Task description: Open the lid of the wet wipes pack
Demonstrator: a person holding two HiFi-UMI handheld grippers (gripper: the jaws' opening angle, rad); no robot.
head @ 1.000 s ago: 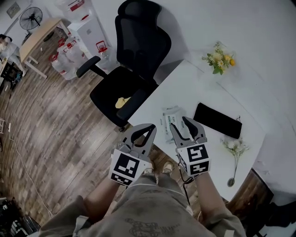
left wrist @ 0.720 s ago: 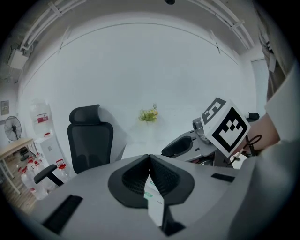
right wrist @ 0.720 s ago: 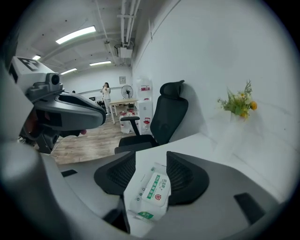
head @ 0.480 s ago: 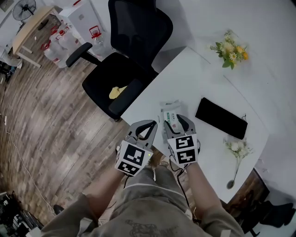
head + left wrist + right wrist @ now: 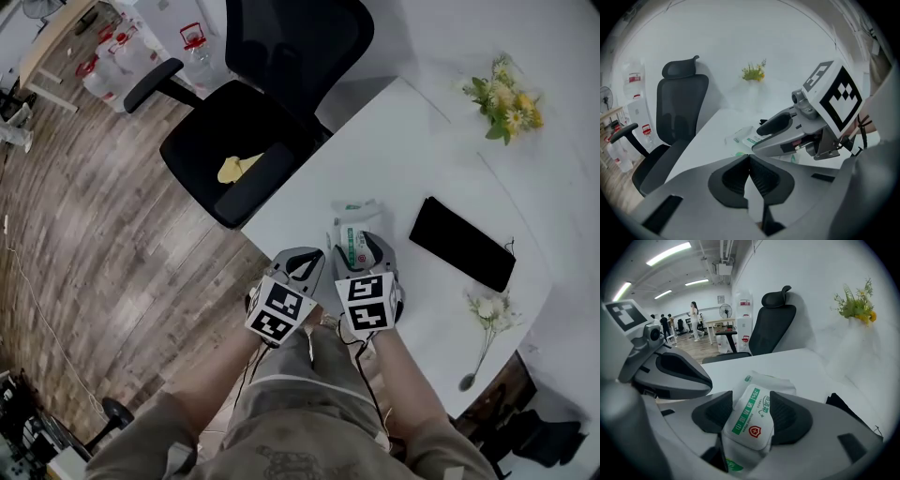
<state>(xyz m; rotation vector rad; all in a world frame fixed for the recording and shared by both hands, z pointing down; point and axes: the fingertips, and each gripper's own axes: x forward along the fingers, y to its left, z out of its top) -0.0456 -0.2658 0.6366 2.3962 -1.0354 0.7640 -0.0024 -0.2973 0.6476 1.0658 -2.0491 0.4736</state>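
The left hand-held gripper (image 5: 749,157) hangs clenched and empty at the near edge of the bench (image 5: 403,159). Beside it the right hand-held gripper (image 5: 749,414), its jaws just opened wide, straddles the wet wipes pack (image 5: 777,382) lying on the bench, released either side of the lid (image 5: 750,420).

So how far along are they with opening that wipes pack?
Barely begun. Done: only the reach to the table. In hand: the right gripper, its jaws just opened wide, straddles the wet wipes pack without clamping it. The left gripper is shut and empty beside it. Left: the lid lies flat and closed, yet to be lifted.
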